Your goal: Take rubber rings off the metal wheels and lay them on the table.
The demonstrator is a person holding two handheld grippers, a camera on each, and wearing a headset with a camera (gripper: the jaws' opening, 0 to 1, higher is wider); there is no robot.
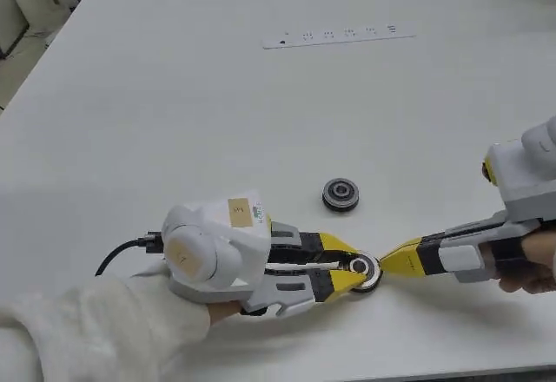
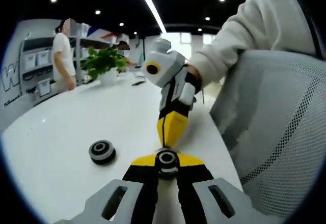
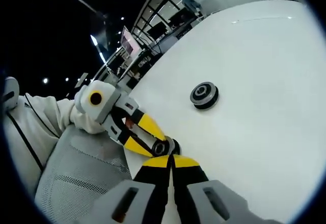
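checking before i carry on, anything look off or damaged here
Nothing stands out. One wheel is clamped in the left gripper, the shut right gripper at its rim; the second wheel lies flat on the table. No spills or damage.

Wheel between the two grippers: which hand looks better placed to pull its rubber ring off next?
Probably the right. The left gripper clamps the wheel, while the right gripper, tips shut, meets its rim, free to pull.

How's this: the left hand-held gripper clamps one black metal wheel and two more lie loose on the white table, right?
Not two: the head view shows one loose black metal wheel on the white table. The left hand-held gripper does clamp another.
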